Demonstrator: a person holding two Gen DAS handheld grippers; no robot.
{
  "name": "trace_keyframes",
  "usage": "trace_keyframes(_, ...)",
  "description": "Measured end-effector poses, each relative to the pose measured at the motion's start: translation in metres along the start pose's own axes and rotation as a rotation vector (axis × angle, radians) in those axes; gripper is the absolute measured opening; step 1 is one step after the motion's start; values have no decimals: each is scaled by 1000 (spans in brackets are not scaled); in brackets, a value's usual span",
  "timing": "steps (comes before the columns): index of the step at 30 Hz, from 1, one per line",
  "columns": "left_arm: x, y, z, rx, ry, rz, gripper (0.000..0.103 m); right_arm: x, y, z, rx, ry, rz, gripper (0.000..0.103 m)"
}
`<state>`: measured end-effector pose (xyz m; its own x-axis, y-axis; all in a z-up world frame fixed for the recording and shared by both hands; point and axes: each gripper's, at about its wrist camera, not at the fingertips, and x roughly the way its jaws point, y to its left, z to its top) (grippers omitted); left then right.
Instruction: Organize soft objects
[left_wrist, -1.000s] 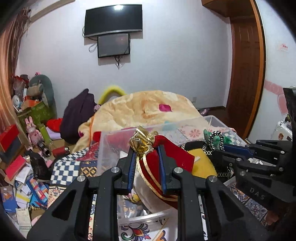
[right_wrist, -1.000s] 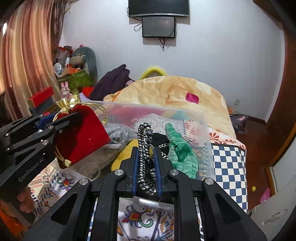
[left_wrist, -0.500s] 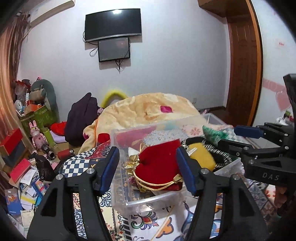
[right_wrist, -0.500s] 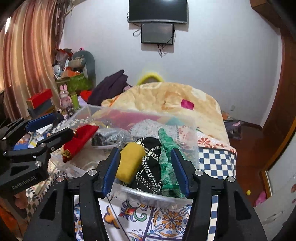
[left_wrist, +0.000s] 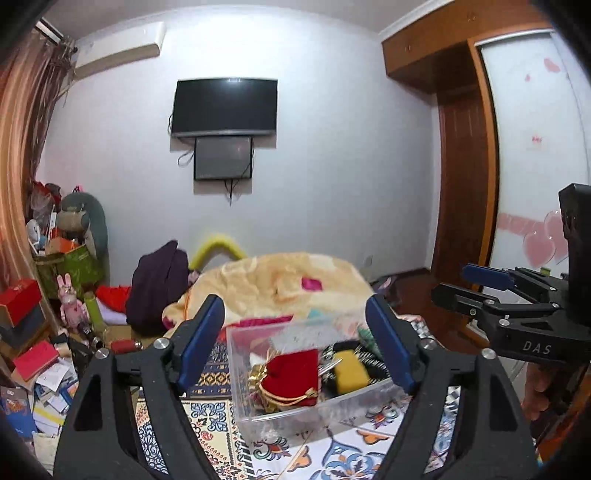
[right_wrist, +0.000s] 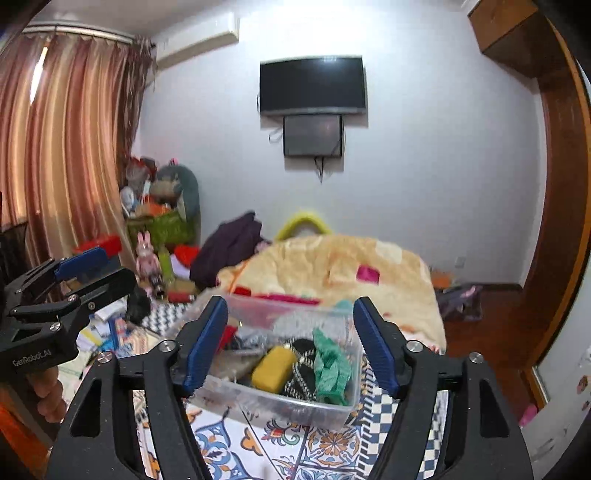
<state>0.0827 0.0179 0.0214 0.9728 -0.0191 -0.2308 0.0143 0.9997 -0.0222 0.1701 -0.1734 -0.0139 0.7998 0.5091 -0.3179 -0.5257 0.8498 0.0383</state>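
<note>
Occupying lower center of both views, the clear bin (left_wrist: 243, 391) rests on the patterned bedcover (right_wrist: 332, 446). Inside lie the red pouch (left_wrist: 293, 376) and yellow block (right_wrist: 274, 368). Left claw (left_wrist: 295, 345) and right claw (right_wrist: 290, 341) stand spread apart, empty.

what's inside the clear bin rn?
Bin holds a red pouch, yellow block, green cloth and black-white cord. Whatever lies beneath them is covered.
</note>
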Motion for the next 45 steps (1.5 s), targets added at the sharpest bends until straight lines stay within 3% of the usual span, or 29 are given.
trace_keyframes(3, -14, -4, 6, -8, -26, -11, 85, -15, 3, 6, -10, -40, 2, 68)
trace_keyframes(5, -23, -5, 9, -16, -51, -9, 96, -25, 5, 9, -11, -67, 4, 72)
trace_keyframes(8, -36, -8, 14, -9, -88, -7, 100, -36, 7, 13, -3, -103, 12, 82)
trace_keyframes(12, -45, -9, 17, -7, -105, -13, 102, -41, 10, 14, 3, -127, 13, 83)
trace_keyframes(16, -50, -11, 18, -8, -110, -12, 103, -41, 11, 12, 10, -140, 11, 102)
trace_keyframes(45, -49, -13, 12, 2, -96, 0, 103, -52, 12, 2, 11, -162, 6, 103)
